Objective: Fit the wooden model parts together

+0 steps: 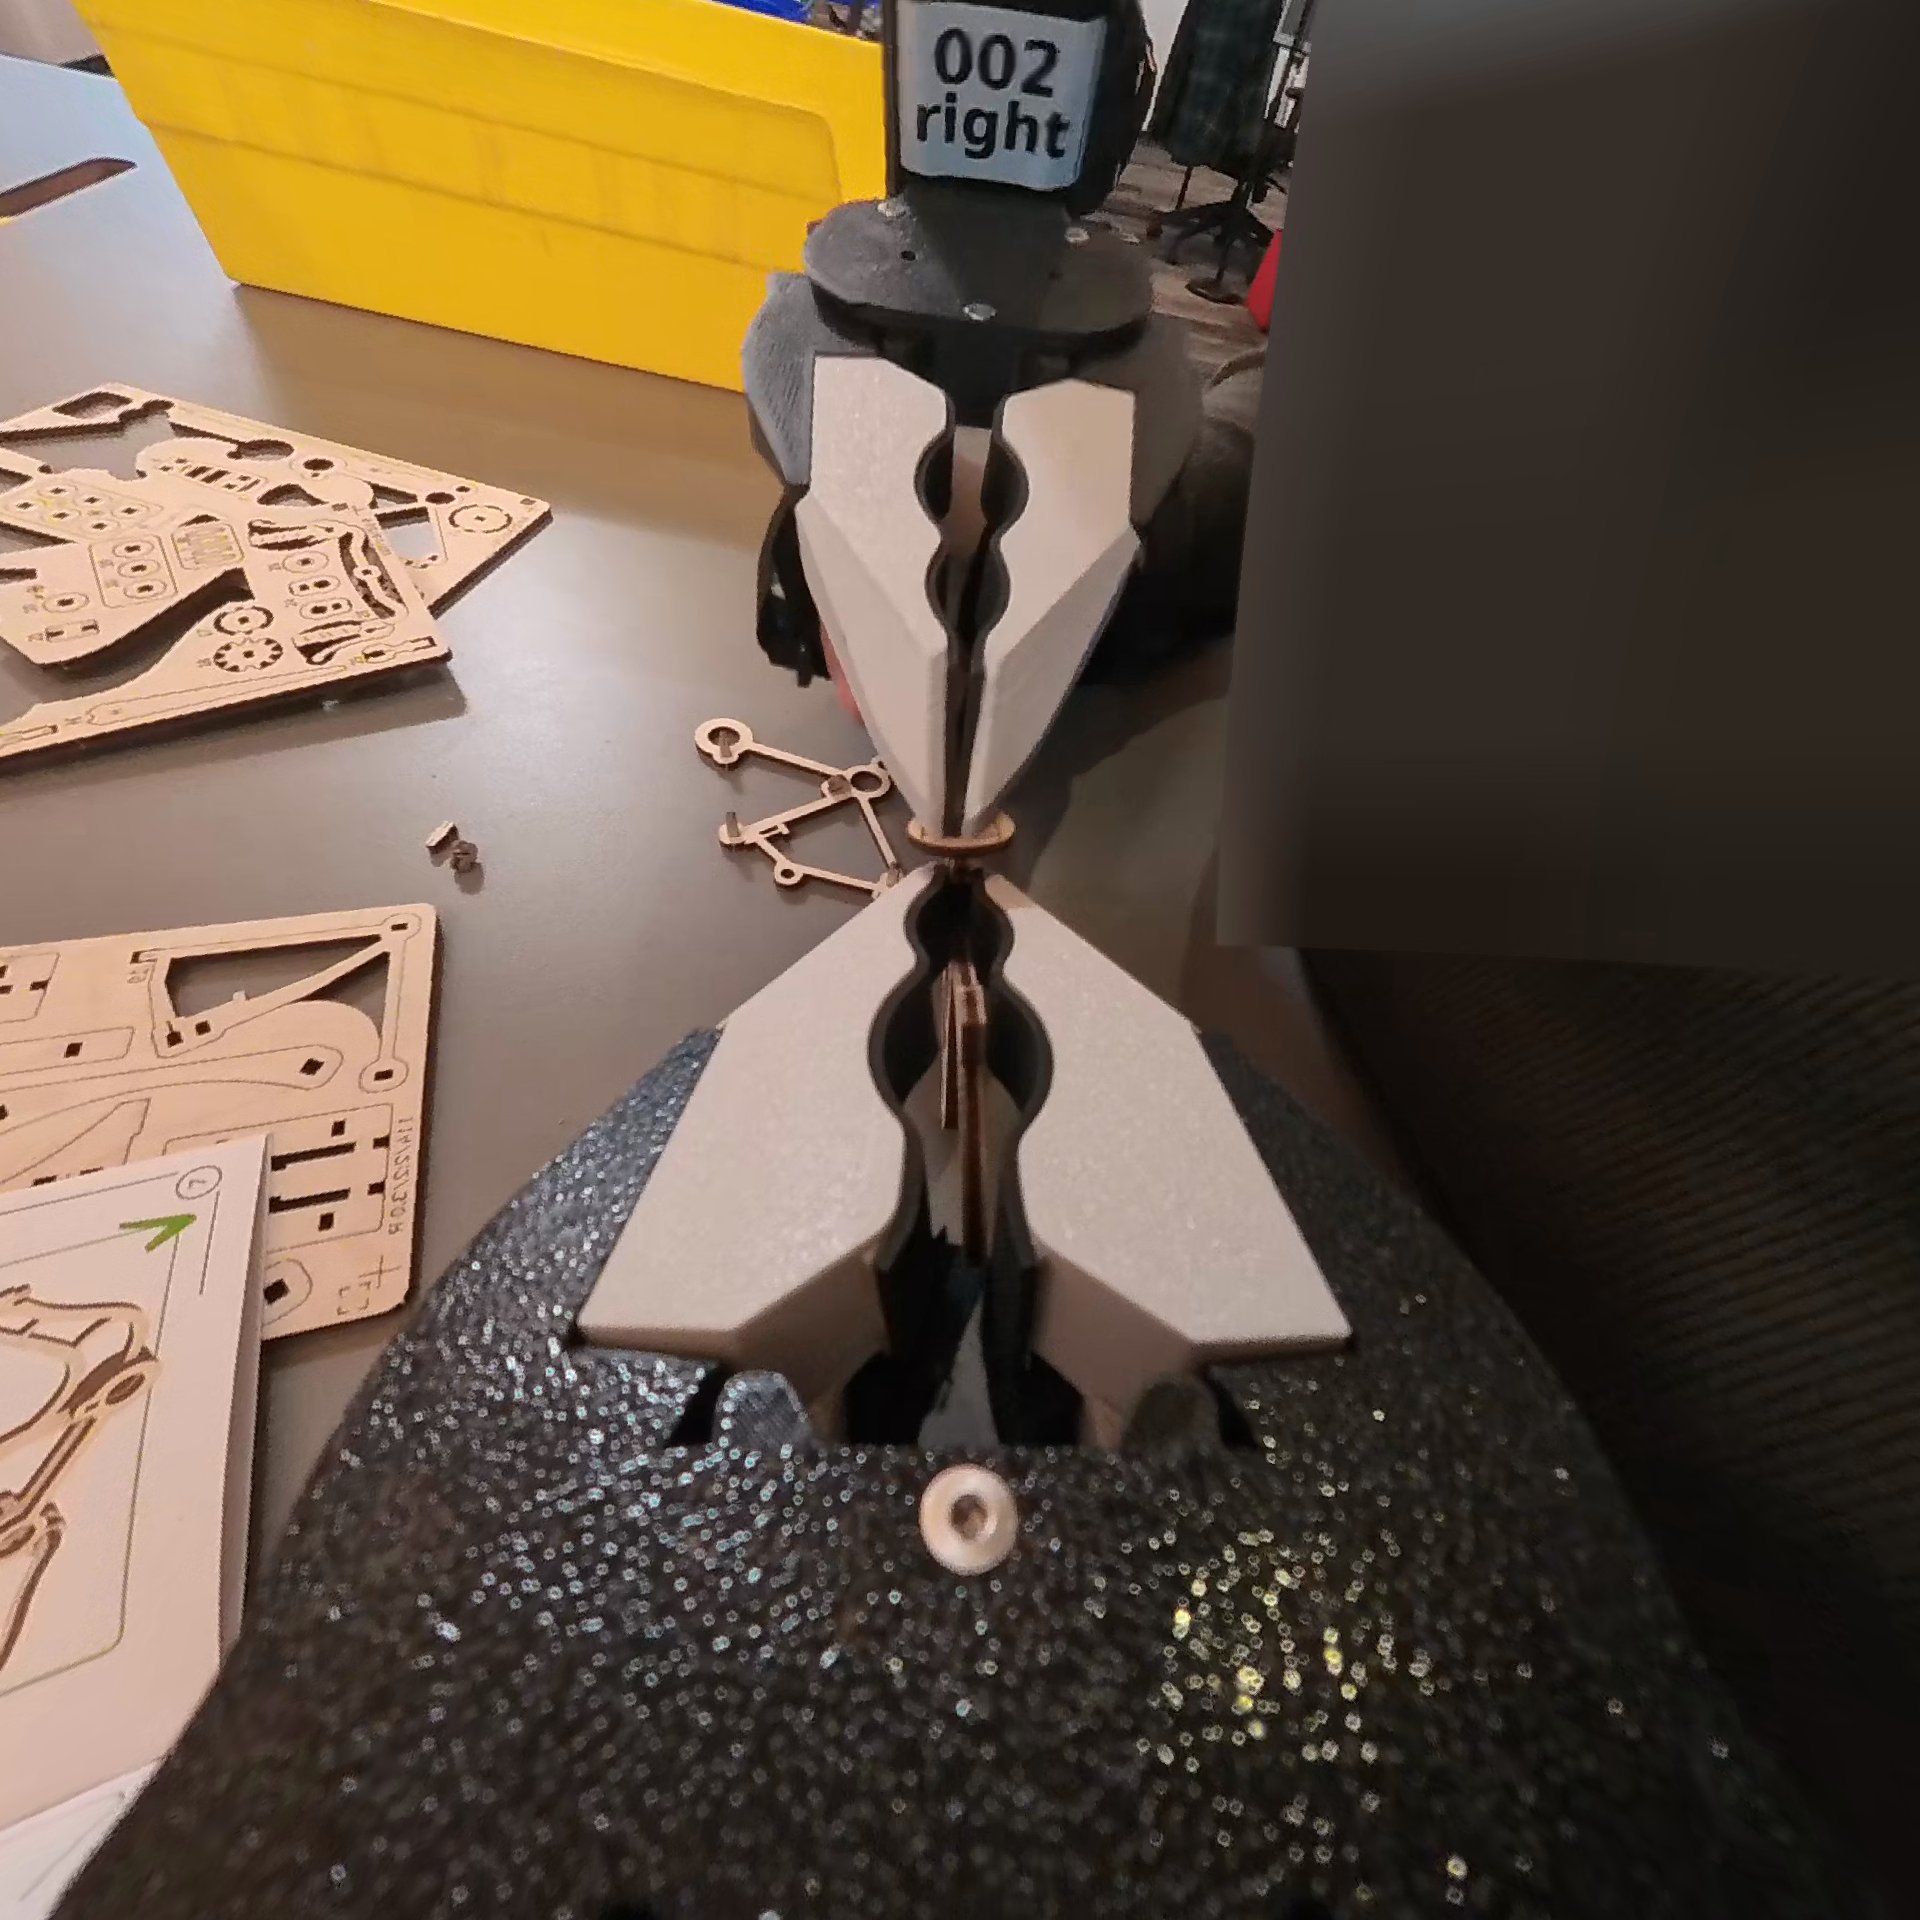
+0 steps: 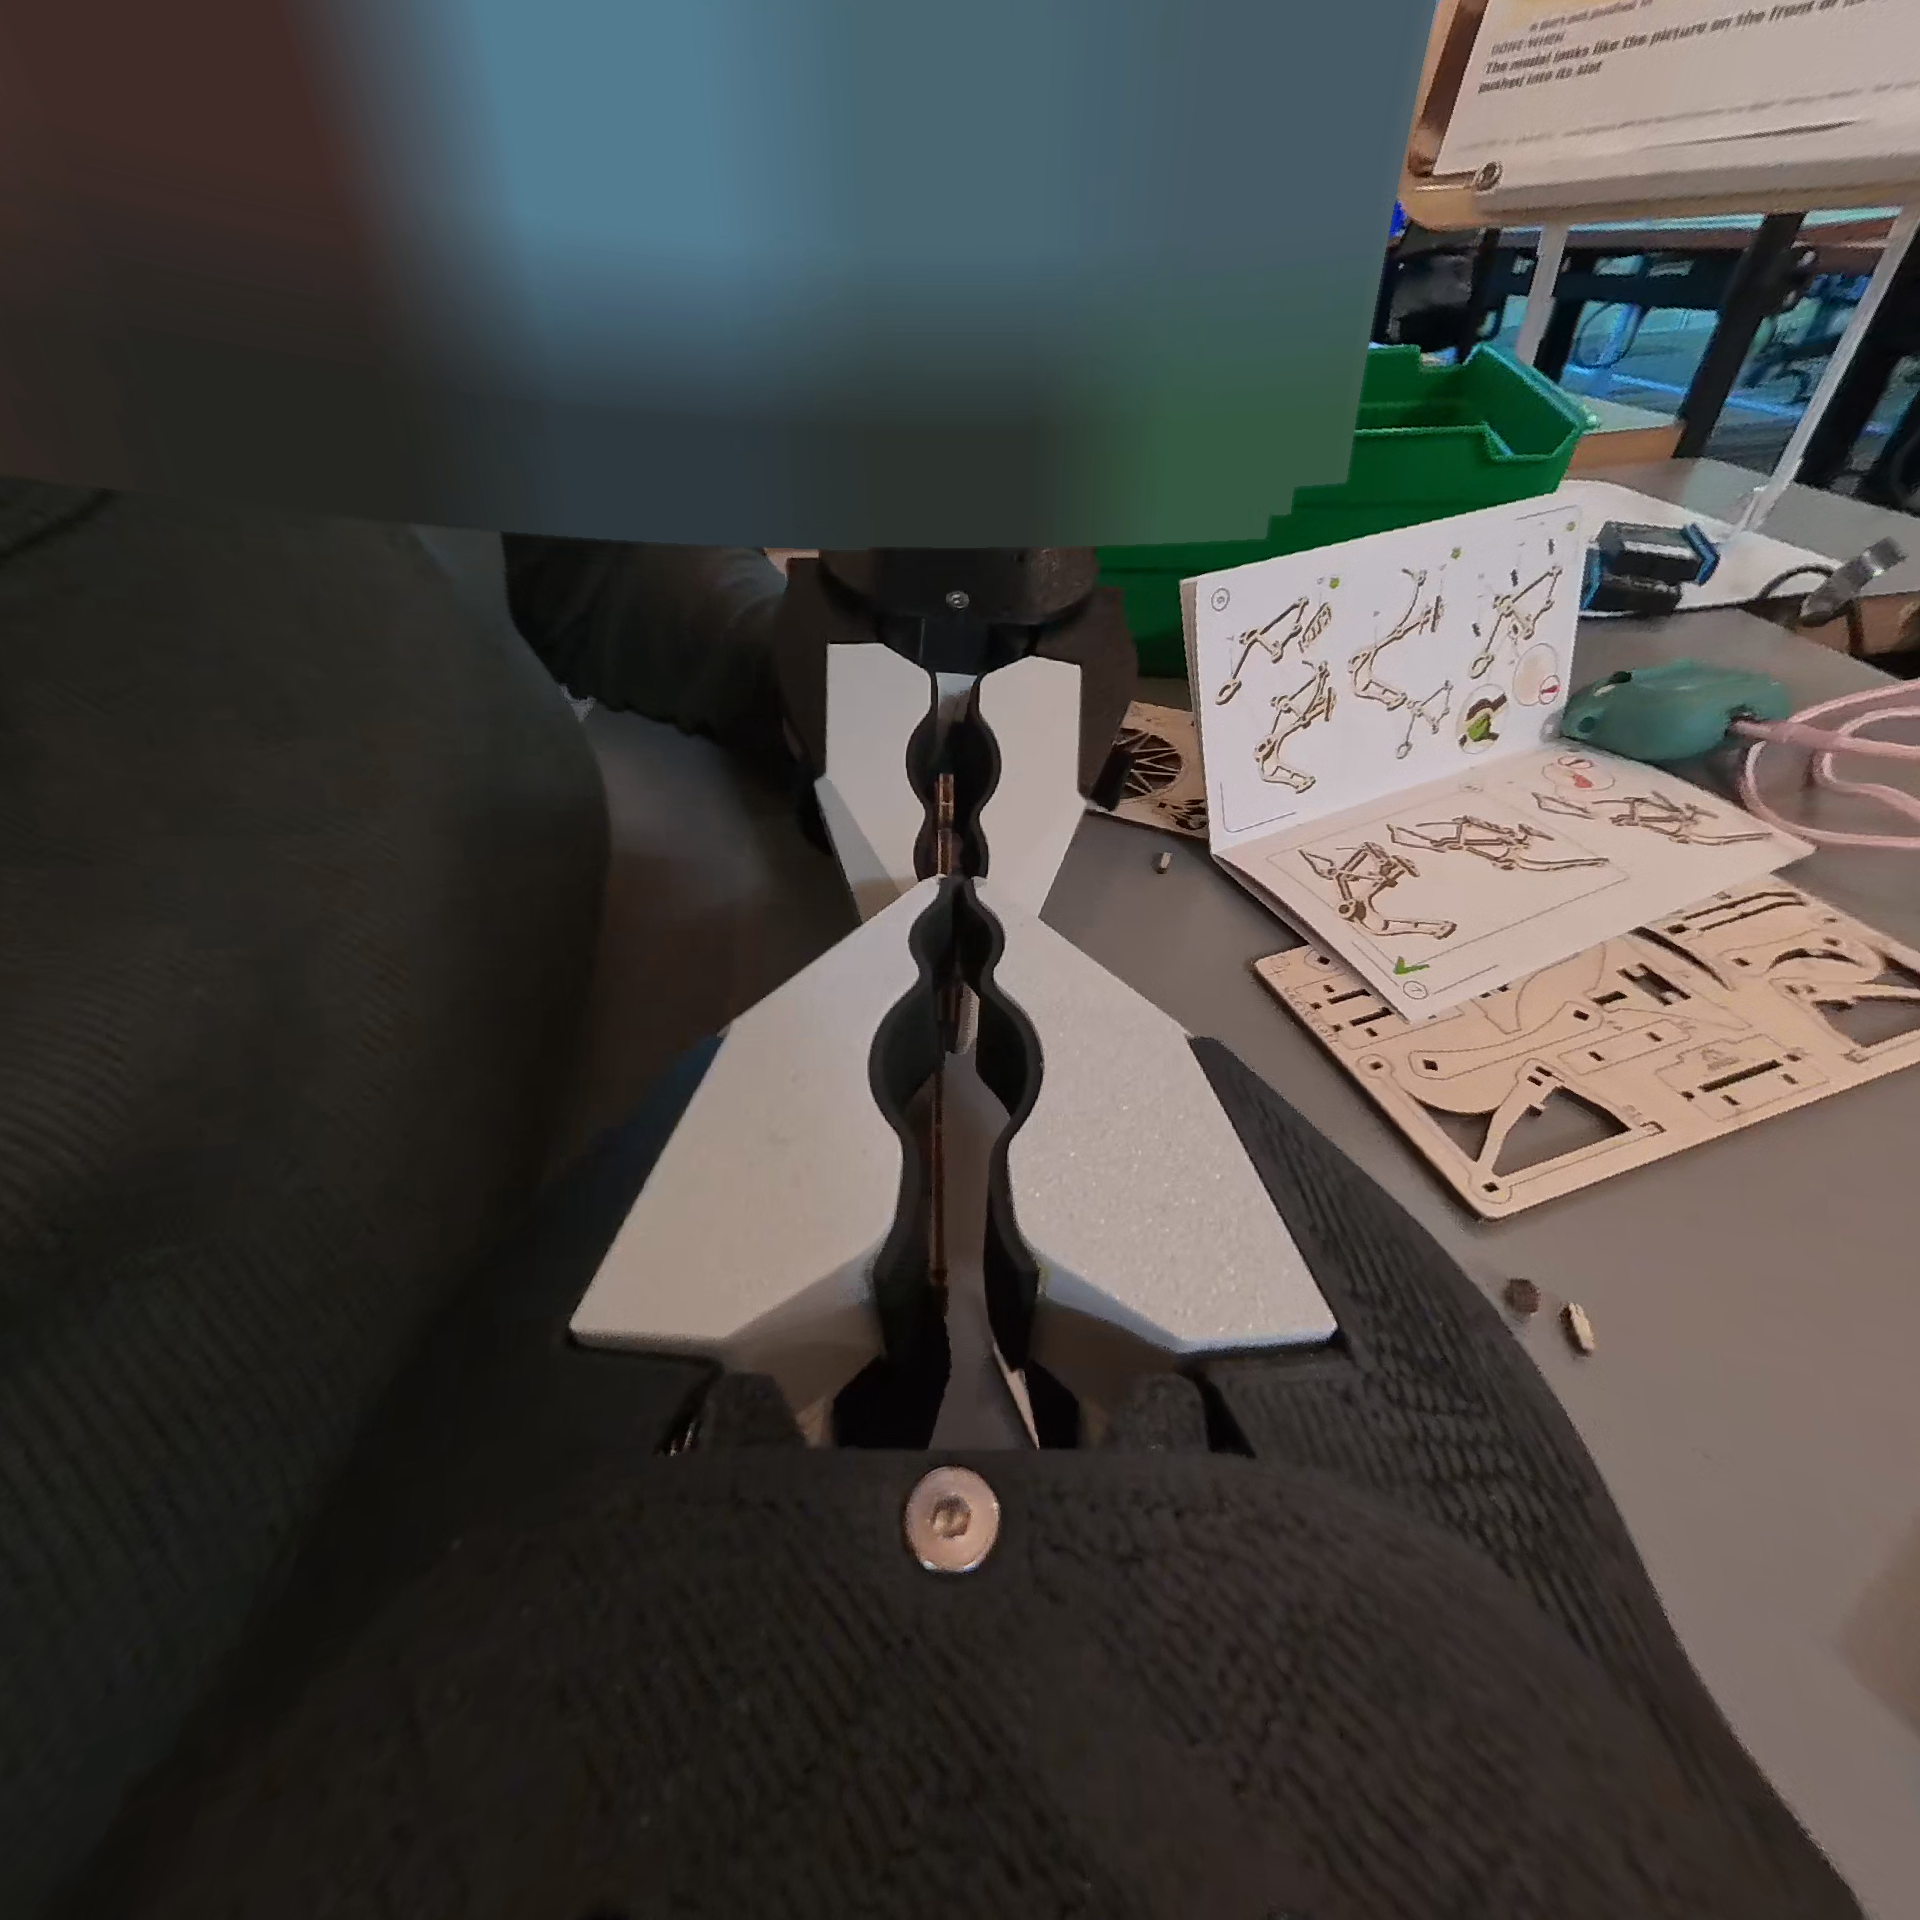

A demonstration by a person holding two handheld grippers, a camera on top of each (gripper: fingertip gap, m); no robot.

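Note:
In the left wrist view my left gripper is shut on a thin wooden part, seen edge-on between its grey fingers. My right gripper faces it tip to tip from above, jaws closed. A small round wooden piece sits where the two tips meet. In the right wrist view my right gripper is shut on a thin wooden strip, and the left gripper stands just beyond with a wooden edge between its fingers. A wooden linkage assembly lies on the table behind the tips.
Punched wooden sheets and an instruction booklet lie on the grey table. A yellow bin, a green bin, a teal object and small wood scraps are around. A person's dark clothing is close. My two grippers' fingertips are within a few centimetres of each other.

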